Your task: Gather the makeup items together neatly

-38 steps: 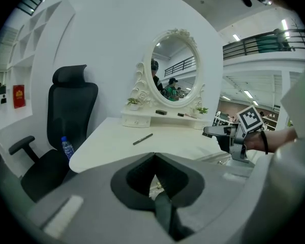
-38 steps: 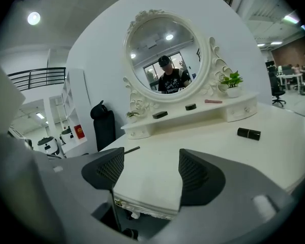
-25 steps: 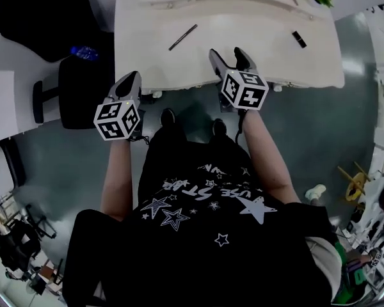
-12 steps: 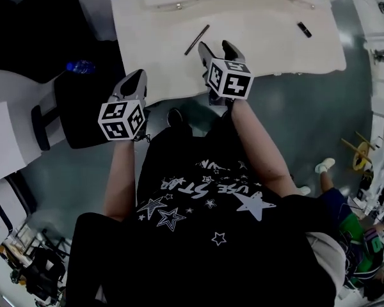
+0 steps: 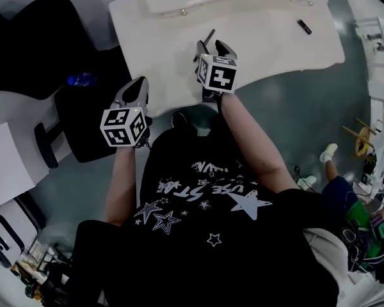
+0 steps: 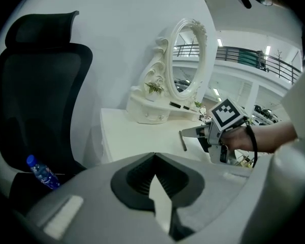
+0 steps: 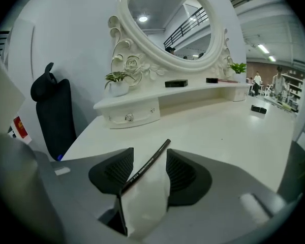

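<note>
Pencil [image 7: 148,162] between parted fingers [image 7: 182,174] of right gripper [image 7: 148,154], left gripper [image 6: 153,157] — fingers closed, empty

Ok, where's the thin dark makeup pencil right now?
In the right gripper view, the thin dark makeup pencil lies on the white dressing table, between the right gripper's open fingers.

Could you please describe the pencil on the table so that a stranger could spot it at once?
Start at the white dressing table with the ornate oval mirror. On its bare top, a pencil lies between the open jaws of the right gripper. It is long, thin and dark, unlike the short black tube farther right.
</note>
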